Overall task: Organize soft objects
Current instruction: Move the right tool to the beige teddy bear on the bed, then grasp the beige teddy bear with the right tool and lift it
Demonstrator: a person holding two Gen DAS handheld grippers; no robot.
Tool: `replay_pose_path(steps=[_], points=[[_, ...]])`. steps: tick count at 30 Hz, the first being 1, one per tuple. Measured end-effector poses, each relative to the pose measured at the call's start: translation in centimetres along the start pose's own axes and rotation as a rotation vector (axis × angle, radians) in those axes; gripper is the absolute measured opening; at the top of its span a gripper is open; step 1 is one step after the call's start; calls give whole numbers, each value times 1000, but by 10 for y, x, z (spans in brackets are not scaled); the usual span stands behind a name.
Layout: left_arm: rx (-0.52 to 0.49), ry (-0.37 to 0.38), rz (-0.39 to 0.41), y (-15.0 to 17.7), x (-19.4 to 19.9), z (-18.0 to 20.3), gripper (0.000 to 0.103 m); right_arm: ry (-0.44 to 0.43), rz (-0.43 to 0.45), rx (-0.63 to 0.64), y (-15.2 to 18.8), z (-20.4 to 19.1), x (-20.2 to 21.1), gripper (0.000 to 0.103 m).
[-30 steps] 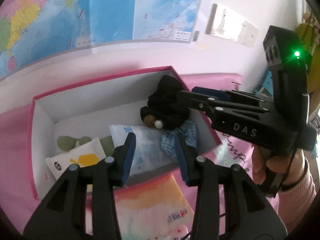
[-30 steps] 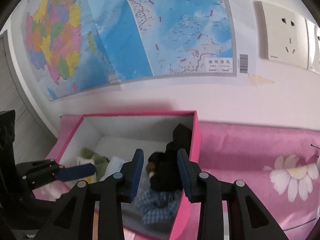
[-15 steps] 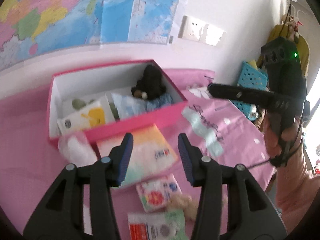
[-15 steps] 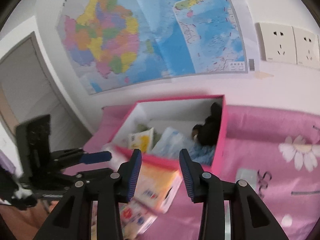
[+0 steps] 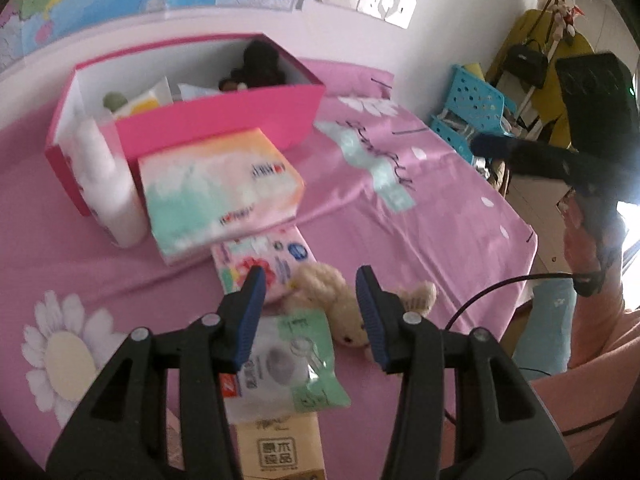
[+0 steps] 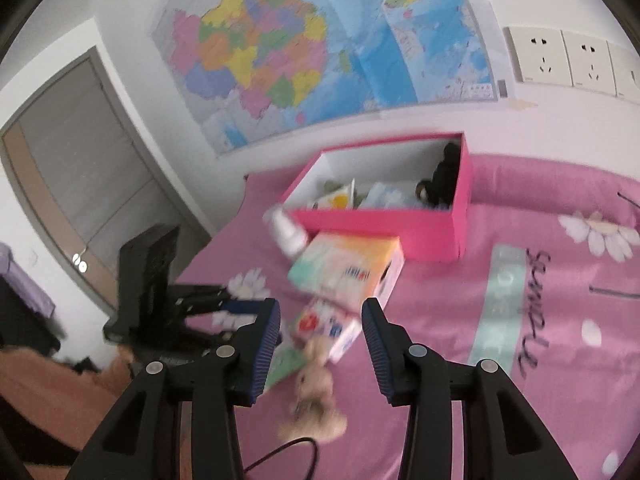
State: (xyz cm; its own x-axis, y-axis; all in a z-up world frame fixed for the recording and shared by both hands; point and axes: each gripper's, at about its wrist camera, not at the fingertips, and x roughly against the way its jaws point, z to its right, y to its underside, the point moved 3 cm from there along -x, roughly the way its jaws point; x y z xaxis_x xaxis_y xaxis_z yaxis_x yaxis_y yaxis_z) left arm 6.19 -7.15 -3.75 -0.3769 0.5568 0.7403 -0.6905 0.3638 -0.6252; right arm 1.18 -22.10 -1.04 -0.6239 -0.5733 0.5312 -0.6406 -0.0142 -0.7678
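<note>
Both my tools, left tool and right tool, are spread and holding nothing, jaws just widening, lined up near the beige plush, which is well short of the pink box, so I'd guess it's next.

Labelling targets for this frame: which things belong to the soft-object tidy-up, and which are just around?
Job: pink box, tissue pack, beige plush toy, wipes pack, green packet, white bottle.
Around: wall map, wall sockets, blue basket.
</note>
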Motion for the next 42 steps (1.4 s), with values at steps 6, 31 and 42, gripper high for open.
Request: replay_pose_path(steps=[6,31,42], points=[[-16,-21,-36,12,-9,5,48,-9,-104,-43,46,-2,-14,44],[-82,35,-145,14,-50,28,48,51,-164,-217,89,60,-59,24],[-77,119,-213,10,-66,33,51,-57,-138,-376,97,71,-59,51]])
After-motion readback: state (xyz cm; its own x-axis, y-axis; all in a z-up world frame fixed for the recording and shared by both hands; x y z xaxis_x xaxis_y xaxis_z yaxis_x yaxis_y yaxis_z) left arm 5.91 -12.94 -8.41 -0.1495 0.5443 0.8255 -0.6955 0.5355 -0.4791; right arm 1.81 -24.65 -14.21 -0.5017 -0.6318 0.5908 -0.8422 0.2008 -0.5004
